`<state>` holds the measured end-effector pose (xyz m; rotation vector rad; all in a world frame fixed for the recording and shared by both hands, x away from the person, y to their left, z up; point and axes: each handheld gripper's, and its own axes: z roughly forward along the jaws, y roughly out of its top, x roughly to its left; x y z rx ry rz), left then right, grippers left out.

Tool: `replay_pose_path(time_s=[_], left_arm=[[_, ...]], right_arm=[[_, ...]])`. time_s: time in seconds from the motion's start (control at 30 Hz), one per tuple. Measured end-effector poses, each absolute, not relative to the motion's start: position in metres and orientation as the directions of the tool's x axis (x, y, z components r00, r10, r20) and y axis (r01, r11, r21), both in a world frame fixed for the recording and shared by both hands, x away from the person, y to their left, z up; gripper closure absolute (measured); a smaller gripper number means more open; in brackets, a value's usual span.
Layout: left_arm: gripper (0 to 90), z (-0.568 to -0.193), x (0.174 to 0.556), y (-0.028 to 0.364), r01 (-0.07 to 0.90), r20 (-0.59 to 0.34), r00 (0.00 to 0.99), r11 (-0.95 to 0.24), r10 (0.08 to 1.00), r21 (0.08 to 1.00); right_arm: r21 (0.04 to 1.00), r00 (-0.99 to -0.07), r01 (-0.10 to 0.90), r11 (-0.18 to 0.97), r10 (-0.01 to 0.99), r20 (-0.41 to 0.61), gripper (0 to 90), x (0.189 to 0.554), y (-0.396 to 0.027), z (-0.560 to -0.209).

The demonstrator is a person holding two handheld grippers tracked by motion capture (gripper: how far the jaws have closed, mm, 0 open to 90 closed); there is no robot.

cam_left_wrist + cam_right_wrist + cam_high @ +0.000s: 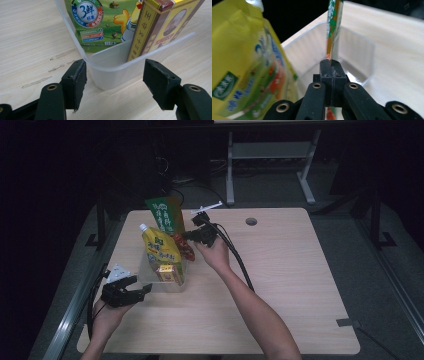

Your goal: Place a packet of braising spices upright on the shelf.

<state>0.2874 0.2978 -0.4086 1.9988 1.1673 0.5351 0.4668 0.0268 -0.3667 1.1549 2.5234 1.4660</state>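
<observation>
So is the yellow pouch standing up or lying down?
Standing up. The yellow pouch sits in the clear tub with its white cap pointing up, beside a small yellow box.

A flat green and orange printed plastic packet (165, 215) stands upright on edge at the far end of a clear rectangular plastic tub (150, 282). Seen edge-on in the right gripper view, the packet (333, 27) rises thin above the tub's translucent wall (359, 47).

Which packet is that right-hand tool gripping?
On the light wooden table stands a clear plastic tub. Above its far end the right tool pinches a flat green-and-orange packet, taller and thinner than the yellow spouted pouch beside it.
</observation>
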Motion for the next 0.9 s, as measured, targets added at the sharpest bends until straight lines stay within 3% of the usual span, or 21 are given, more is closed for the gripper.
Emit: replay_pose_path(time_s=[0.17,0.5,0.7,0.77,0.9], left_arm=[[36.2,-0.408,0.287,0.299,0.556,-0.016,0.499,-0.307,0.866,0.772],[36.1,-0.408,0.288,0.298,0.558,-0.022,0.497,-0.301,0.868,0.773],[36.4,-0.408,0.287,0.298,0.556,-0.02,0.502,-0.305,0.864,0.773],[36.4,-0.408,0.287,0.298,0.556,-0.02,0.502,-0.305,0.864,0.773],[36.3,-0.408,0.288,0.298,0.554,-0.017,0.505,-0.308,0.863,0.774]], right_arm=[[0.704,-0.723,0.59,0.395,0.646,0.243,87.6,0.465,0.029,-0.37],[0.69,-0.712,0.629,0.357,0.621,0.328,89.6,0.466,0.026,-0.379],[0.68,-0.718,0.613,0.403,0.642,0.267,87.9,0.465,0.023,-0.379],[0.664,-0.723,0.615,0.425,0.639,0.261,82.2,0.465,0.024,-0.381],[0.663,-0.733,0.601,0.447,0.638,0.235,89.1,0.463,0.024,-0.389]])
